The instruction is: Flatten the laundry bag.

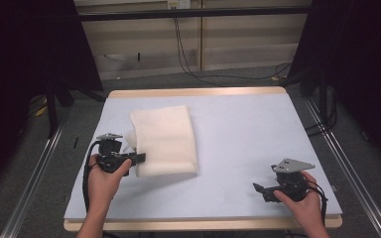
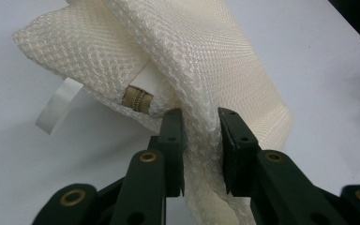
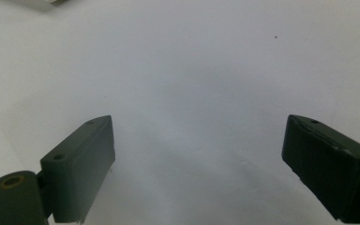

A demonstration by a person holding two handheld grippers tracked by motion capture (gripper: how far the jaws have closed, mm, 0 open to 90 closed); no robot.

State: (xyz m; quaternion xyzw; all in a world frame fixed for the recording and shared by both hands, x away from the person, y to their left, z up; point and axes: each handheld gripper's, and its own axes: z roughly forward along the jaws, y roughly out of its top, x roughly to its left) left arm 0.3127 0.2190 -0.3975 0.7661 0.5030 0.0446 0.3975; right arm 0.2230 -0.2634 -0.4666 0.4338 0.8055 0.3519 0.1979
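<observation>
- The right gripper (image 1: 259,189) sits at the near right of the table (image 1: 248,129), held low over bare surface with its jaws spread wide and nothing between them.
- The left gripper (image 1: 140,157) is at the near left, pointing right into the near left corner of the mesh bag (image 1: 164,139). In the left gripper view a fold of the cream netting (image 2: 201,136) runs between the two pads, which sit close against it; the hold looks light rather than firm.
- The bag lies left of centre, stretching from the left gripper toward the far side, its near corner raised off the table. A zipper end (image 2: 137,99) and a white label (image 2: 58,105) hang out on that corner.
- Likely trouble: so thin a pinch of slippery netting could slide free as the corner goes higher, dropping the bag back in a crumpled heap.
- A pad edge might also snag the weave or catch the zipper, dragging the whole bag sideways.
</observation>
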